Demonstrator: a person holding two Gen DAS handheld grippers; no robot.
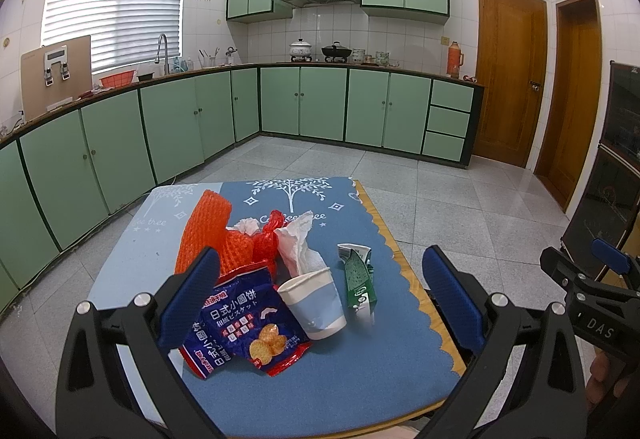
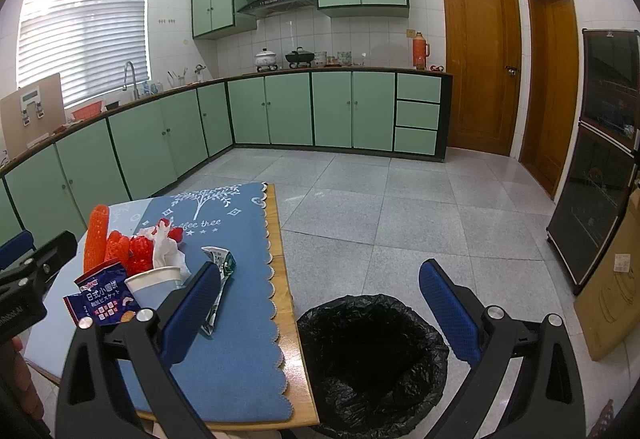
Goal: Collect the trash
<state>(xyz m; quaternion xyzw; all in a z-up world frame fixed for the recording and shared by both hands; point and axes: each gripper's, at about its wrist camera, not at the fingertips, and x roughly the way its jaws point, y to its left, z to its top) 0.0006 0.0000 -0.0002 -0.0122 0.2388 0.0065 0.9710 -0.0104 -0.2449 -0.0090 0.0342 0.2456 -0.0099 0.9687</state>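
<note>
Trash lies on a small table with a blue cloth: a blue biscuit packet, a paper cup, a flattened green carton, crumpled white tissue, orange foam netting and a red net bag. My left gripper hangs open above the near part of the pile, its fingers to either side of the packet and cup. My right gripper is open over the table's right edge and a black-lined bin on the floor. In the right wrist view the cup and carton sit left of it.
Green kitchen cabinets line the far and left walls. Two wooden doors stand at the right, with a dark glass cabinet and a cardboard box near them. Grey tiled floor spreads beyond the table.
</note>
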